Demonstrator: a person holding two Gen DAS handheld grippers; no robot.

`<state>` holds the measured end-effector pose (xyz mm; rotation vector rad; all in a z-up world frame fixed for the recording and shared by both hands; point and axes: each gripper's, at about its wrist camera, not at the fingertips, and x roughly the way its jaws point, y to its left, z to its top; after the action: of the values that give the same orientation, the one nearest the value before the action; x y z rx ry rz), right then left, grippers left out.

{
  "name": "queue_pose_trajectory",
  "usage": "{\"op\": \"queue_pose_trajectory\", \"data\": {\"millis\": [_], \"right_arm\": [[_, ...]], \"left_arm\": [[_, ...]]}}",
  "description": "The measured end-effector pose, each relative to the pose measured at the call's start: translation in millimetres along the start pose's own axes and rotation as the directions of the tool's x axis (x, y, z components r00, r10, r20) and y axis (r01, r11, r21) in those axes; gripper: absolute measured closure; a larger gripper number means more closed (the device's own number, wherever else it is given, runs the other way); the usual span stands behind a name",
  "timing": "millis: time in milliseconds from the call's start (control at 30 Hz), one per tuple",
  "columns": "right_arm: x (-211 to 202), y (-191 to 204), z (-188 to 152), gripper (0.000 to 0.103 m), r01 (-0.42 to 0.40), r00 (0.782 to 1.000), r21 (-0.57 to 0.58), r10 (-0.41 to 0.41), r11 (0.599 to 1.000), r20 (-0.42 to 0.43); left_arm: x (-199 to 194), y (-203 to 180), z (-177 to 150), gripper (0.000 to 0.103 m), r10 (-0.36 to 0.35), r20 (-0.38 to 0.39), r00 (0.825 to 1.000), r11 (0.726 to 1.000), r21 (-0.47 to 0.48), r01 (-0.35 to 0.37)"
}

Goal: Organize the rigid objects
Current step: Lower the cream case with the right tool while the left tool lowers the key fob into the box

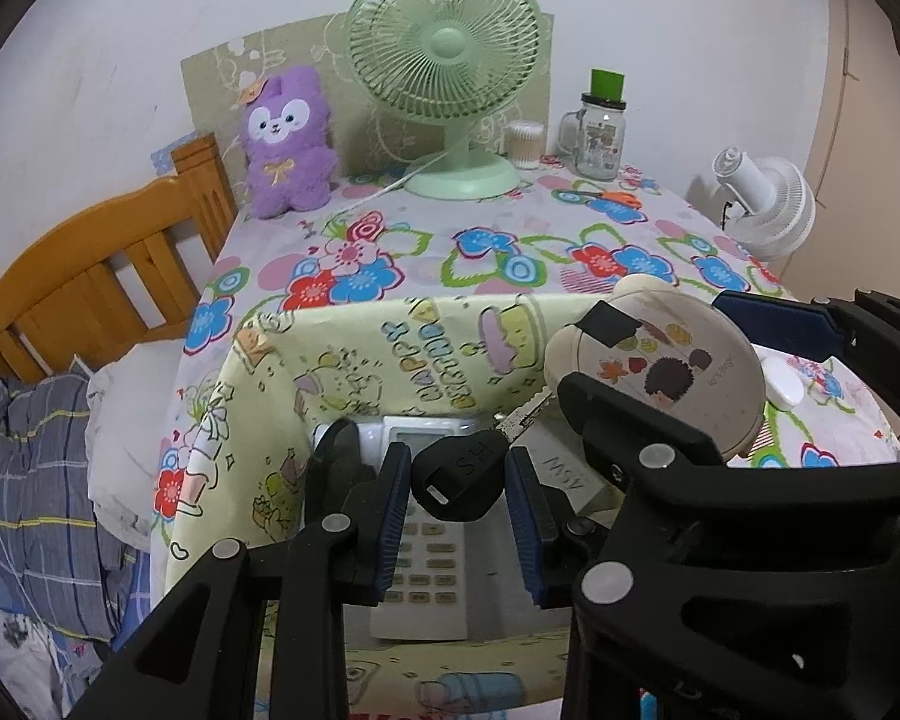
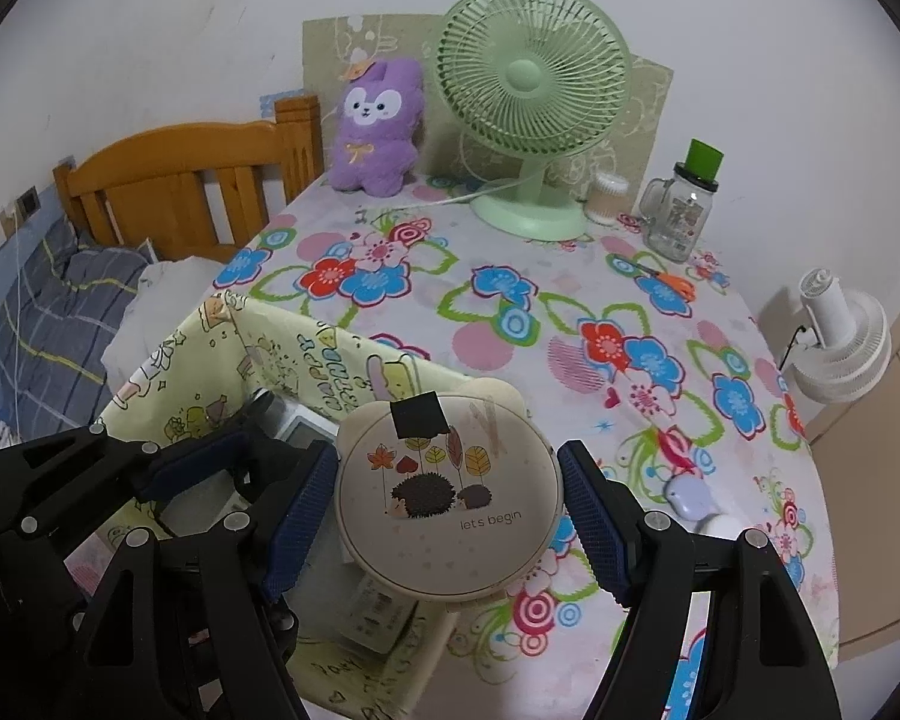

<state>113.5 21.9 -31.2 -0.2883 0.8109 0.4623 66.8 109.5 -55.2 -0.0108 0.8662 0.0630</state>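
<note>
Left wrist view: the left gripper (image 1: 457,501), at lower centre, clamps a black key (image 1: 457,480) by its head. The key hangs above a white remote control (image 1: 426,576) lying inside the yellow fabric bin (image 1: 330,372).

Right wrist view: the right gripper (image 2: 447,510), at lower centre, grips a round cream case (image 2: 450,498) between its blue pads, over the bin's right edge on the floral tablecloth (image 2: 570,300).
</note>
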Motion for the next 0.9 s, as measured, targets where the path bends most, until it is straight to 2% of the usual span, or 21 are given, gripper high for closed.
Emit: {"op": "queue_pose_trajectory", "data": {"millis": [433,700,800,900], "right_arm": [[25.1,22.3,3.2,0.026,-0.025,0.999,-0.033,0.023,0.999,-0.046],[39.7,27.0,1.5,0.026,-0.036,0.996,-0.031,0.033,0.999,-0.082],[41.9,28.7,2.3,0.026,-0.027,0.996,-0.039,0.024,0.999,-0.081],[43.5,29.6,3.1,0.026,-0.024,0.996,-0.048,0.019,0.999,-0.084]], "left_arm": [[21.7,28.5,-9.4,0.070,0.025,-0.051,0.998,0.999,-0.041,-0.027],[29.7,30.6,-13.4,0.067,0.021,-0.065,0.998,0.999,-0.038,-0.023],[29.5,29.6,-13.5,0.064,0.014,-0.064,0.998,0.999,-0.039,-0.017],[29.3,28.6,-13.2,0.056,-0.008,-0.066,0.998,0.999,-0.033,0.006]]}}
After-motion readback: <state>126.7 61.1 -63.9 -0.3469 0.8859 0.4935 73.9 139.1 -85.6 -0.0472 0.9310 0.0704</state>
